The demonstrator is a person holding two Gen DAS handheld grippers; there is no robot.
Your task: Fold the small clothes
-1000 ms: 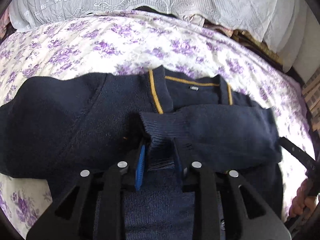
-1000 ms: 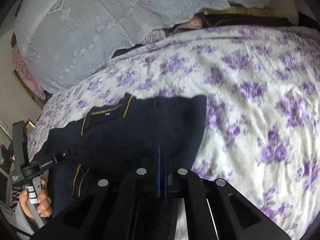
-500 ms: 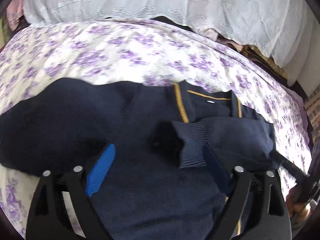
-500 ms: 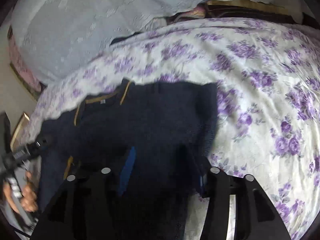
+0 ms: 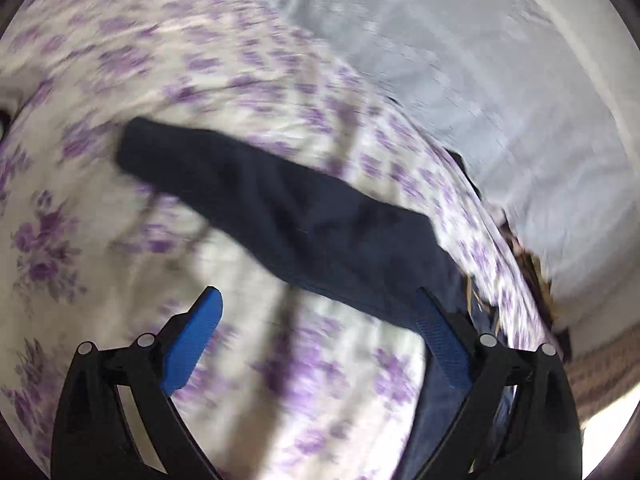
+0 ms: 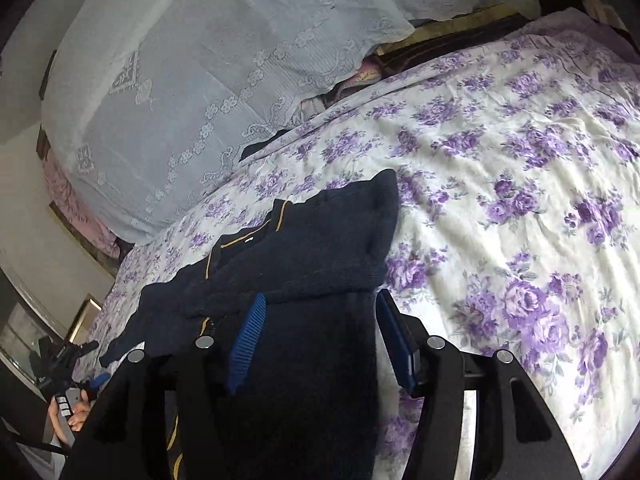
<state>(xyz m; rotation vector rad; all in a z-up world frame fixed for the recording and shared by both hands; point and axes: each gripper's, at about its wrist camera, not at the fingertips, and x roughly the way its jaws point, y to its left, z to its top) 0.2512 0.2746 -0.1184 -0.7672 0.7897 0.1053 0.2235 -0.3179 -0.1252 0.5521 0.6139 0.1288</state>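
Note:
A small navy knit sweater (image 6: 312, 264) with yellow trim at the collar lies on the purple-flowered bedsheet (image 6: 520, 184), one sleeve folded across its chest. My right gripper (image 6: 318, 312) is open and empty, its jaws standing either side of the sweater's lower body. In the blurred left wrist view my left gripper (image 5: 318, 306) is open and empty above the sheet, and the sweater's outstretched sleeve (image 5: 280, 208) runs diagonally just beyond the fingertips.
A white lace-covered bundle (image 6: 208, 72) runs along the back of the bed and also shows in the left wrist view (image 5: 480, 80). The person's hand holding the other gripper (image 6: 68, 408) shows at the lower left. Bare sheet spreads to the right.
Both grippers opened and let go of the sweater. The left gripper then swung left, off the folded sleeve toward the outstretched sleeve. The right gripper drew back a little.

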